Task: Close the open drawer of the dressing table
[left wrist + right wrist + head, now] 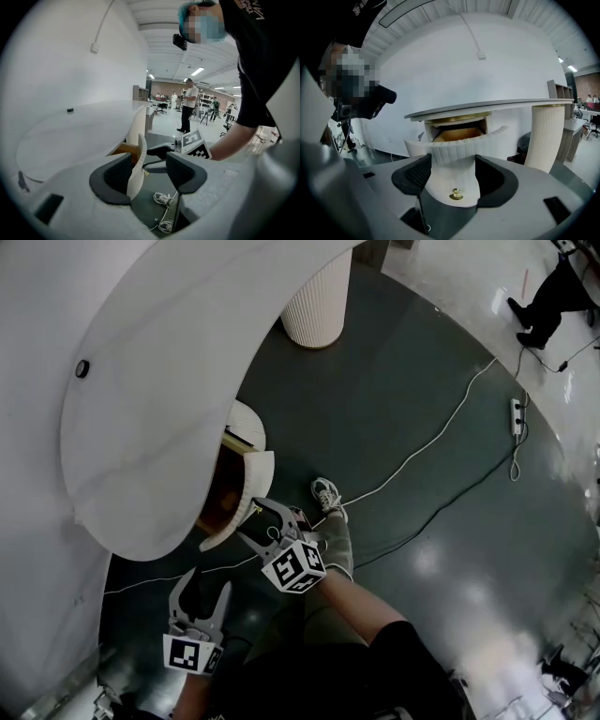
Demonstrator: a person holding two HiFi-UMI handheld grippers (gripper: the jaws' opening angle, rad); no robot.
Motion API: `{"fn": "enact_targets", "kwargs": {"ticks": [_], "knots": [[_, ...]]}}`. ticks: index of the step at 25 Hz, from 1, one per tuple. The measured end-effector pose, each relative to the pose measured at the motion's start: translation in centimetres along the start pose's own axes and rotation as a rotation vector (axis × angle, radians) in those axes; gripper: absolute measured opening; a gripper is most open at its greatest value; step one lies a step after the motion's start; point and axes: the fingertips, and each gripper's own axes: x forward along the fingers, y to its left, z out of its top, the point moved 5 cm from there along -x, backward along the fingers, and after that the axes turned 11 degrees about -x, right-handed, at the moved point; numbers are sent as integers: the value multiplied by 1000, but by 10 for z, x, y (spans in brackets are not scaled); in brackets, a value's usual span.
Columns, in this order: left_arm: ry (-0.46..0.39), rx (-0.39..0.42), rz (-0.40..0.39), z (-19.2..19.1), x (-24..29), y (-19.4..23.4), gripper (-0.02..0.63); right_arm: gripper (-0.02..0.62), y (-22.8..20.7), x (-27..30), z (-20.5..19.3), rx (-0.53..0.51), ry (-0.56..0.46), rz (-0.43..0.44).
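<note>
drawer (454, 154) of the white dressing table (141, 381) stands pulled out, straight ahead of the right gripper (251, 521), whose jaws are apart with the brass knob (456, 194) framed between them. left gripper (147, 171), jaws also parted and holding nothing, points along the drawer's ribbed front from its end.

In my head view the tabletop (169, 381) covers most of the drawer (259, 470), so I can't see inside it or pick out its knob (456, 193) there. A bystander (553, 292) at the top right is cut off by the edge.
</note>
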Motion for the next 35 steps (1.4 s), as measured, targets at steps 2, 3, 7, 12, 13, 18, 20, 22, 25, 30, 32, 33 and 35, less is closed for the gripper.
{"fn": "enact_targets", "kwargs": {"ticks": [2, 3, 7, 12, 13, 18, 20, 22, 25, 30, 32, 33, 35], "knots": [[9, 12, 4, -5, 3, 1, 222, 273, -1, 4, 0, 1, -19, -3], [13, 13, 4, -8, 4, 0, 222, 273, -2, 6, -1, 0, -29, -5], [18, 10, -7, -15, 9, -2, 222, 273, -1, 9, -1, -6, -66, -7], [36, 12, 3, -21, 17, 10, 222, 275, -2, 23, 1, 1, -97, -19], [35, 12, 6, -22, 19, 10, 222, 275, -3, 24, 1, 2, -106, -21], [35, 19, 18, -33, 19, 10, 222, 275, -4, 32, 1, -6, -143, -21], [36, 20, 21, -32, 20, 17, 222, 275, -6, 45, 5, -11, -150, -19], [46, 19, 24, -35, 19, 22, 222, 273, -8, 56, 9, -20, -152, -16], [71, 26, 24, -43, 17, 21, 222, 273, -10, 65, 12, -33, -153, -10], [28, 5, 31, -47, 15, 23, 222, 273, -12, 82, 17, -52, -155, -1], [27, 12, 34, -47, 11, 25, 222, 275, -14, 88, 22, -61, -156, 0], [27, 10, 38, -47, 9, 27, 222, 273, -15, 92, 24, -65, -156, 1], [36, -5, 49, -48, 6, 29, 222, 273, -15, 99, 27, -77, -159, 2]]}}
